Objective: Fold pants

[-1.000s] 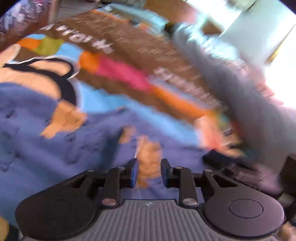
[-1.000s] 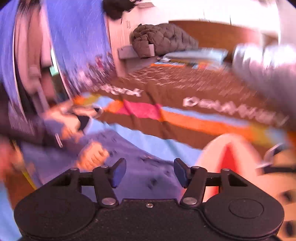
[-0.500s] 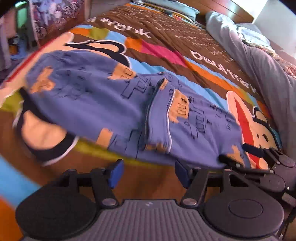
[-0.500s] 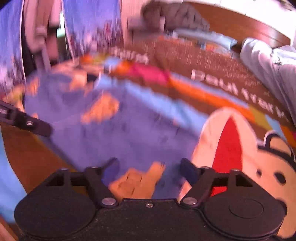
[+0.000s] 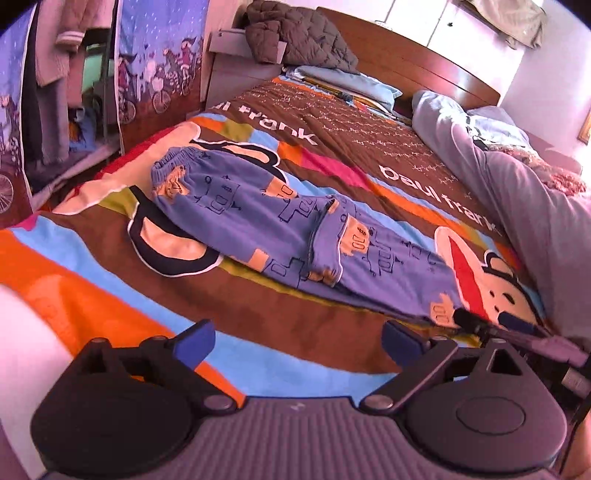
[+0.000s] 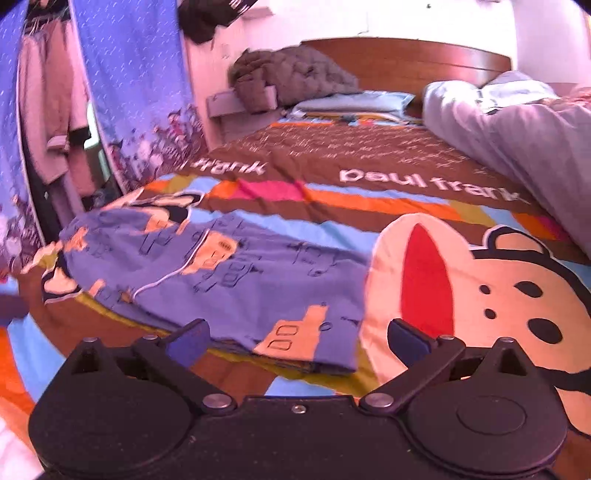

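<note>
Blue patterned pants lie lengthwise on the colourful bedspread, folded leg over leg, waistband at the far left and hems at the near right. They also show in the right wrist view. My left gripper is open and empty, held above the bed's near edge, short of the pants. My right gripper is open and empty, just before the hem end of the pants; its fingertips show at the right of the left wrist view.
A grey blanket heap lies along the right side of the bed. Pillows and a brown quilted jacket sit by the wooden headboard. A wardrobe with hanging clothes stands at the left.
Both grippers opened wider and drew back from the pants. The pants, held up a second ago, now lie flat on the bed.
</note>
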Tool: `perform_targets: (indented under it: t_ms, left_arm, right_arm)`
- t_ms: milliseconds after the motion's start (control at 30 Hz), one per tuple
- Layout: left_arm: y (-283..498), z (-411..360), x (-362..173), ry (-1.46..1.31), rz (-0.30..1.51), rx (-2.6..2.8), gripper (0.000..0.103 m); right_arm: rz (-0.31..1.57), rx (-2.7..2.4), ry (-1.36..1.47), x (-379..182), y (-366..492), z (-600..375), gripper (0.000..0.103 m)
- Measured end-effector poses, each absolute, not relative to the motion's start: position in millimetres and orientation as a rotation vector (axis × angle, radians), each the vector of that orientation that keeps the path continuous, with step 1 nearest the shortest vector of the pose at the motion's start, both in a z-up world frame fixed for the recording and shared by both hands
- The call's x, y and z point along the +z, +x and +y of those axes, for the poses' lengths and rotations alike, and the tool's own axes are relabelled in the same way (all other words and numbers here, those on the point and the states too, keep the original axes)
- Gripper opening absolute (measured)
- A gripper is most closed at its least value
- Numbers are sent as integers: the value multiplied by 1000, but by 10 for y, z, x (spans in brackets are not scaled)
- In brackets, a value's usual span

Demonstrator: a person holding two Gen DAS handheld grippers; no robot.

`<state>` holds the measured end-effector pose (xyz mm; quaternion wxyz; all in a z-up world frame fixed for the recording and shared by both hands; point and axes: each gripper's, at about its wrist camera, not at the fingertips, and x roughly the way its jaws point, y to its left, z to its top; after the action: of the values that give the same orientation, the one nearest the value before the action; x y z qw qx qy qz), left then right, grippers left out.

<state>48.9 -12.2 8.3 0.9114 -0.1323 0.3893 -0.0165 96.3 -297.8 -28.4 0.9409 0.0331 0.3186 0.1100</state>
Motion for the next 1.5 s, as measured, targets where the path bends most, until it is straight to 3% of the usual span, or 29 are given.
perform_targets:
  t_ms: [267, 600, 833, 1000, 1167, 1500]
  left_arm:
    - [494, 70, 127, -296, 760, -24, 102]
    - [1309, 670, -13, -197, 686, 149, 102]
    - [1670, 1024, -394, -439, 743, 110, 102]
    - [1601, 1229, -469, -567, 700, 75, 102]
    - [1541, 1635, -603, -819, 690, 19, 102]
    - [1459, 1798, -575, -835, 577, -93, 88]
  right_arm:
    - [687, 187, 144, -390, 1057, -3107, 102]
    - [672, 148, 76, -383, 1017, -3015, 102]
    - [613, 129, -41, -266, 1084, -2875, 102]
    - [626, 189, -188, -122, 1728, -2371, 102]
    - [876, 254, -272, -738, 2472, -1676, 102]
    - [670, 119, -243, -355, 1821, -1596, 102]
